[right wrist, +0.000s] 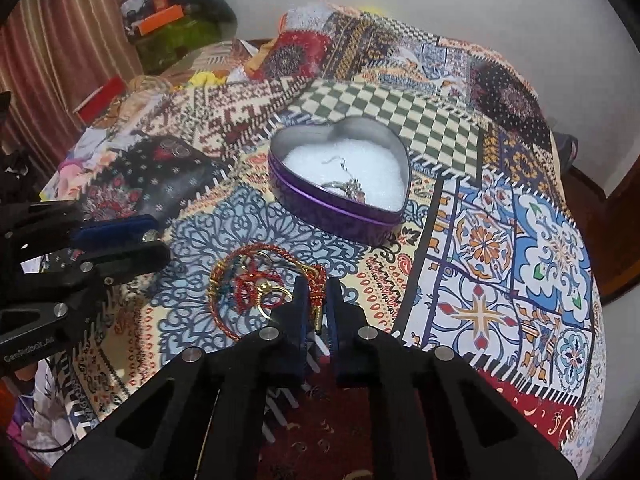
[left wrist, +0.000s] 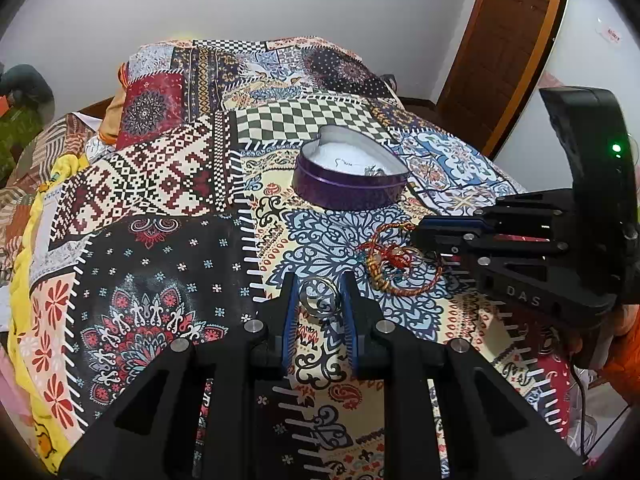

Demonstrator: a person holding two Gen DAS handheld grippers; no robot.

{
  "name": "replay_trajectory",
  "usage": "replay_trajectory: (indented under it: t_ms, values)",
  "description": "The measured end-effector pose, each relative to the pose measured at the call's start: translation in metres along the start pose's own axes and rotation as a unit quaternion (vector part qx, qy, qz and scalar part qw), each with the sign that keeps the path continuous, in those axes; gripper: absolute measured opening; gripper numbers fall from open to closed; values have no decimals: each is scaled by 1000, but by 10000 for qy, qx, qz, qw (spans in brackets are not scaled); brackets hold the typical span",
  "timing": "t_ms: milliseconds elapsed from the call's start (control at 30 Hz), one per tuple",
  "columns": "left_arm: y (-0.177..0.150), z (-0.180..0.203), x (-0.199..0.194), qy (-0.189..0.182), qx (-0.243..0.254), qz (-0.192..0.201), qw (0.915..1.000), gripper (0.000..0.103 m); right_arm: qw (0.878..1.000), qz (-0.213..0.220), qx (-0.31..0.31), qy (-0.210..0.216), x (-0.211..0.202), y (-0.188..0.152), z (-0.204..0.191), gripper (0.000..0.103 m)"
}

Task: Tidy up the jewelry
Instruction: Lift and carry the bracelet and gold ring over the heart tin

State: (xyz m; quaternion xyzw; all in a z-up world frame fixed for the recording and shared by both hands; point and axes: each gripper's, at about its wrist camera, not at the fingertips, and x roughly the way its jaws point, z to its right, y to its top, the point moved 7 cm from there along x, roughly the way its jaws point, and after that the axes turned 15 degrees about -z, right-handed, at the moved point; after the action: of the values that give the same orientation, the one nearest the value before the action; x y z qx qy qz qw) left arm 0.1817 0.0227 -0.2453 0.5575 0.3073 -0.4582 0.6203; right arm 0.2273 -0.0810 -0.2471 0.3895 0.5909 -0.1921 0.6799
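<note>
A purple heart-shaped tin (left wrist: 348, 190) with white padding and a few silver pieces inside sits open on the patterned bedspread; it also shows in the right wrist view (right wrist: 340, 216). My left gripper (left wrist: 319, 290) is closed on a metal ring (left wrist: 320, 296) just above the cloth. A pile of red and gold cord jewelry (left wrist: 396, 260) lies to its right. My right gripper (right wrist: 317, 292) is at the pile's edge, its fingers pinched around the red knotted cord end with gold tips (right wrist: 317, 300). The pile with gold hoops (right wrist: 256, 284) lies left of it.
A patchwork bedspread (left wrist: 180, 200) covers the bed. A wooden door (left wrist: 508, 40) stands at the back right. Clutter, a green bag and curtains (right wrist: 60, 40) lie beyond the bed's far left side.
</note>
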Motion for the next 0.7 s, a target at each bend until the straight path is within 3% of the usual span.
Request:
replay_trajectory:
  t_ms: [300,700]
  values:
    - [2,5,-21,120,38,181,9998,20,9987,463,175,75,-34,0,-2,7]
    - [11,21,-43,191,142,441,9987,20,9947,976,305,-134,-75,1,8,7]
